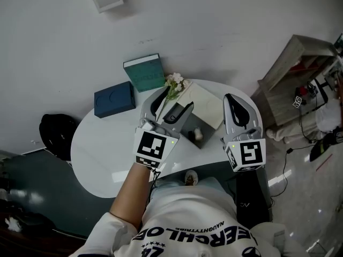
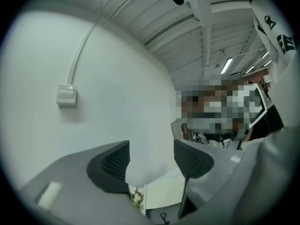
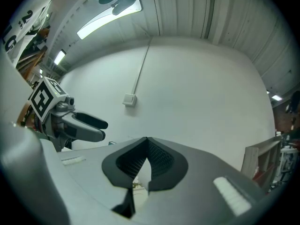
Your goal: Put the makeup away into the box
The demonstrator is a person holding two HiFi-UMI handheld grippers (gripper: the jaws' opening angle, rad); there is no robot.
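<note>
Hovering above the table (image 1: 102,159) near flowers (image 1: 174,82), left hand-held gripper (image 2: 151,158) gapes empty, right hand-held gripper (image 3: 146,146) closed.

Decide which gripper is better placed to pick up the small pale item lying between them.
Probably left. The left gripper has its jaws apart and sits nearer the small pale item; the right gripper has its jaws together.

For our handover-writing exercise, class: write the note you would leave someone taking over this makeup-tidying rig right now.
Left gripper: fingers apart, empty, held above the table.
Right gripper: fingers closed, empty, held up too.
On the table: teal box, dark blue box, pale box by the flowers, small item on a grey tray.
Done: nothing visibly packed.
Left: grasp the makeup and box it; which box is meant, I cannot tell.
</note>
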